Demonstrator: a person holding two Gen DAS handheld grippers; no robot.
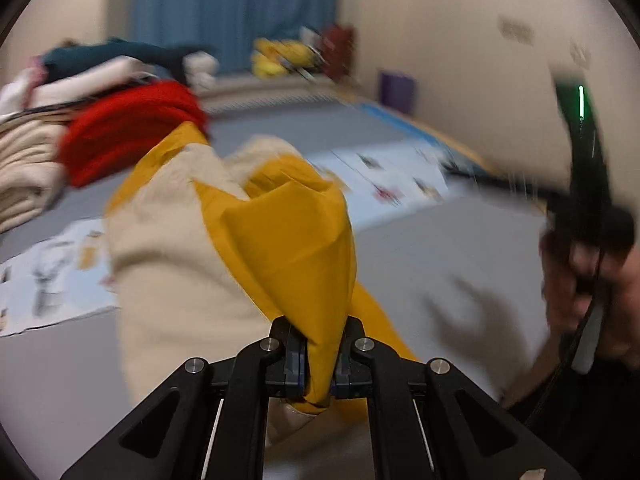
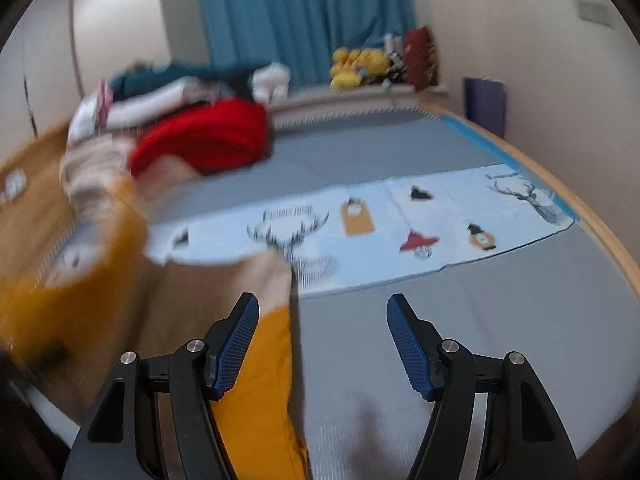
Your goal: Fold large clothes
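Observation:
A yellow and cream garment (image 1: 280,232) hangs bunched from my left gripper (image 1: 318,354), which is shut on its yellow fabric and holds it above the grey mat. In the right wrist view the same garment (image 2: 256,380) drapes at the left, blurred. My right gripper (image 2: 322,344) is open and empty, its blue fingers (image 2: 408,344) spread over the mat just right of the garment's edge. The right gripper also shows blurred at the right of the left wrist view (image 1: 584,184).
A pile of clothes with a red garment (image 2: 204,136) on top lies at the far left. A pale blue printed sheet (image 2: 400,224) crosses the grey mat (image 2: 480,340). Yellow plush toys (image 2: 360,64) sit by the blue curtain (image 2: 304,12). A wooden floor edge (image 2: 592,208) runs along the right.

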